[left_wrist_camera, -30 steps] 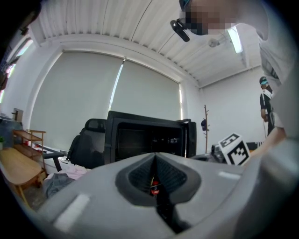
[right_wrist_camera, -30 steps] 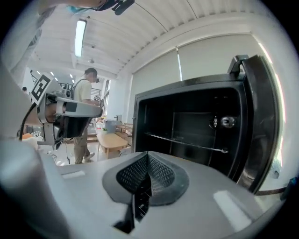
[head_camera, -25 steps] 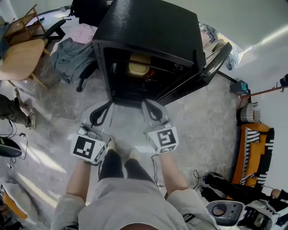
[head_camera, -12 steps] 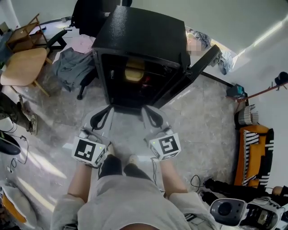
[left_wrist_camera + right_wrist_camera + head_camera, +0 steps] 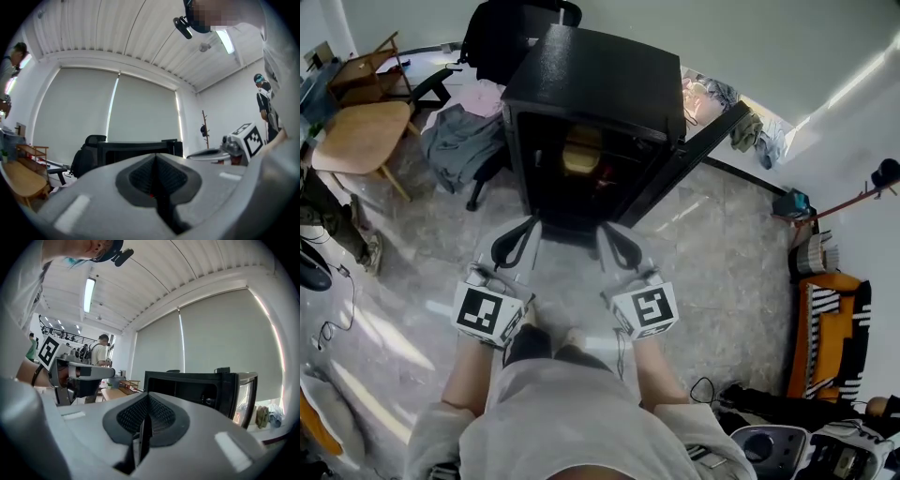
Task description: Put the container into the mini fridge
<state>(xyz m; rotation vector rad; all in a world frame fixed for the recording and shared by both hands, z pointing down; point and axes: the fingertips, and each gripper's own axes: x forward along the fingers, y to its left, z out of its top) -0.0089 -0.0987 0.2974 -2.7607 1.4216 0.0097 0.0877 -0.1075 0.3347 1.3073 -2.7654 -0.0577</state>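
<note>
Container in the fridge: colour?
Yellowish. The container sits inside the black fridge; it shows best in the head view.

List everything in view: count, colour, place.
mini fridge: 1, black, top centre, on the floor
door: 1, black, swung open to the right of the mini fridge
container: 1, yellowish, on a shelf inside the mini fridge
wooden chair: 1, tan, far left
office chair: 1, black, behind the mini fridge
clothing: 1 pile, grey, left of the mini fridge
striped item: 1, orange and black, right edge
left gripper: 1, grey, jaws together, empty
right gripper: 1, grey, jaws together, empty
</note>
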